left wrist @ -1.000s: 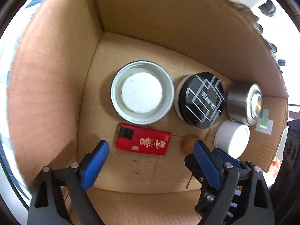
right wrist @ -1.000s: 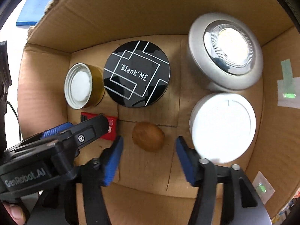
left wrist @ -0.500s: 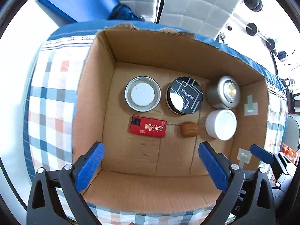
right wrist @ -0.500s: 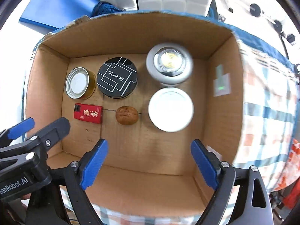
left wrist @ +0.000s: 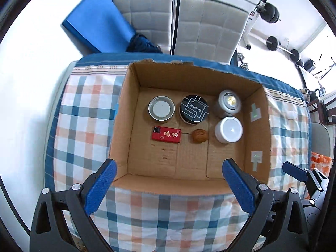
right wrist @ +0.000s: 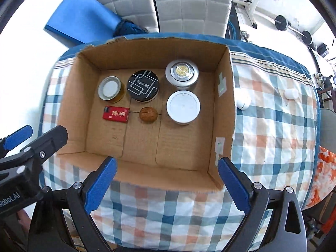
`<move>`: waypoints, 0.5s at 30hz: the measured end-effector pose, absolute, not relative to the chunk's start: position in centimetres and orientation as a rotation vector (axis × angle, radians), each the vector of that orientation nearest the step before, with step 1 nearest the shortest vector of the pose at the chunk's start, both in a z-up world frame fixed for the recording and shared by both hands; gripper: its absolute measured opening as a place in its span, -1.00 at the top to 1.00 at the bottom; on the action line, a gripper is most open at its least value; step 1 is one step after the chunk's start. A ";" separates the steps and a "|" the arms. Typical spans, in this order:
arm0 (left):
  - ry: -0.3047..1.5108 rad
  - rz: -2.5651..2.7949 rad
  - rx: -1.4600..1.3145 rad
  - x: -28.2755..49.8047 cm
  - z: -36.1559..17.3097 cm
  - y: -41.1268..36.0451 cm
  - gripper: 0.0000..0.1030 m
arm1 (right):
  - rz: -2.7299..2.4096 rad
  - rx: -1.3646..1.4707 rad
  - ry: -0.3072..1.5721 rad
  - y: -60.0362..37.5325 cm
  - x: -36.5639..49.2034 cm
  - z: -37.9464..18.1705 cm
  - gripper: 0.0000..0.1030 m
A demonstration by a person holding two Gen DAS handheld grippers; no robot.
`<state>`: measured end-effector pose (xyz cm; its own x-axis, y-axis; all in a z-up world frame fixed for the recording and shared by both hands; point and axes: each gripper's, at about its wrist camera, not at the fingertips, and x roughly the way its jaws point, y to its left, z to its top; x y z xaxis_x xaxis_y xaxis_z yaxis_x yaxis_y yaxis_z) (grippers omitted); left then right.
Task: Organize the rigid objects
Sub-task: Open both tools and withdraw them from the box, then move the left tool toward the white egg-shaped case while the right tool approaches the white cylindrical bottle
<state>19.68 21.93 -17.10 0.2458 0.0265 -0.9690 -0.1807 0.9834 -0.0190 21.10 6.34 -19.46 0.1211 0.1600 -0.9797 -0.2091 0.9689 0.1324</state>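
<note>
An open cardboard box [left wrist: 124, 130] [right wrist: 223, 126] stands on a checked tablecloth. Inside lie a gold tin with a silver lid [left wrist: 161, 109] [right wrist: 109, 88], a black round tin [left wrist: 194, 109] [right wrist: 143, 85], a silver puck light [left wrist: 230, 101] [right wrist: 181, 72], a white round container [left wrist: 229, 129] [right wrist: 183, 107], a red card box [left wrist: 166, 133] [right wrist: 116, 113] and a walnut [left wrist: 200, 135] [right wrist: 148, 114]. My left gripper [left wrist: 168, 181] is open and empty above the box's near wall. My right gripper [right wrist: 167, 179] is open and empty there too.
Two white objects [right wrist: 243, 101] [right wrist: 291, 93] lie on the cloth right of the box. White padded panels [left wrist: 201, 27] and a blue mat [left wrist: 98, 23] stand behind the table. Weight equipment [left wrist: 273, 29] is at the back right.
Both grippers have pulled up and back out of the box, from just above the objects to high above its near wall. Both jaws have spread wider. The objects have not moved.
</note>
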 end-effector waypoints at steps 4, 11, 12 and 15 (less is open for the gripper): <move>1.276 0.133 -0.123 17.8 -15.0 21.0 -1.00 | 0.287 -0.026 1.391 5.5 19.2 -17.1 -0.93; 1.251 0.129 -0.095 15.8 -13.2 19.1 -1.00 | 0.324 -0.011 1.382 4.9 17.5 -15.6 -0.92; 1.247 0.128 -0.091 15.7 -13.0 18.8 -1.00 | 0.329 -0.006 1.382 4.7 17.4 -15.4 -0.92; 1.240 0.123 -0.080 16.0 -12.7 17.7 -1.00 | 0.325 0.002 1.380 3.7 17.4 -15.3 -0.92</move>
